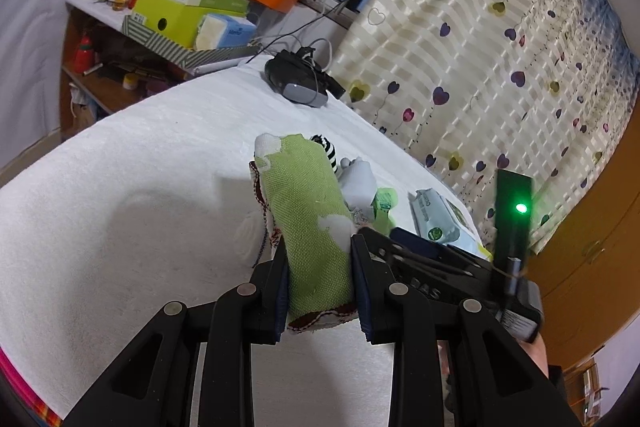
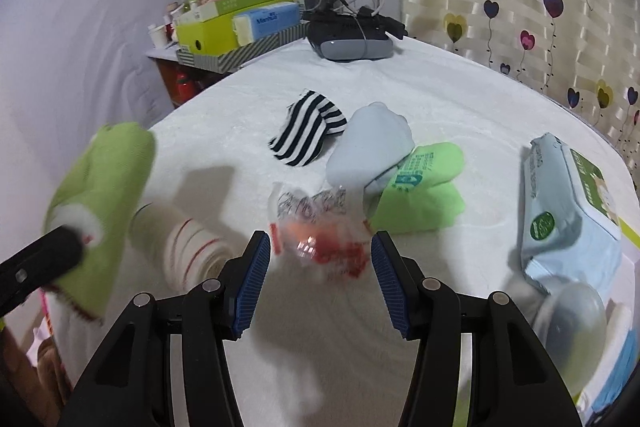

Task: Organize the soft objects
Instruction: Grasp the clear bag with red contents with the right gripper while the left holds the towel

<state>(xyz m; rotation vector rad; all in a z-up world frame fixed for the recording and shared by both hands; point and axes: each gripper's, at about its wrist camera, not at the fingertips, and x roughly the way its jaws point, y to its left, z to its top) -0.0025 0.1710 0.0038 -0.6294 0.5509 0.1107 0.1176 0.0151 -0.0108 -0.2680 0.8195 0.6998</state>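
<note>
Clearly "Manhua" on blue tissue pack [image 2: 267, 20], wipes pack [image 2: 568, 211] label unreadable

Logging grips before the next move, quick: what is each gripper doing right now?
Left gripper: shut on the green cloth.
Right gripper: open, holding nothing.

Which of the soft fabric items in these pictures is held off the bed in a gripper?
The green woven cloth, clamped between the left gripper pads. The striped sock, pale blue sock and light green folded cloth all lie loose on the bed.
</note>
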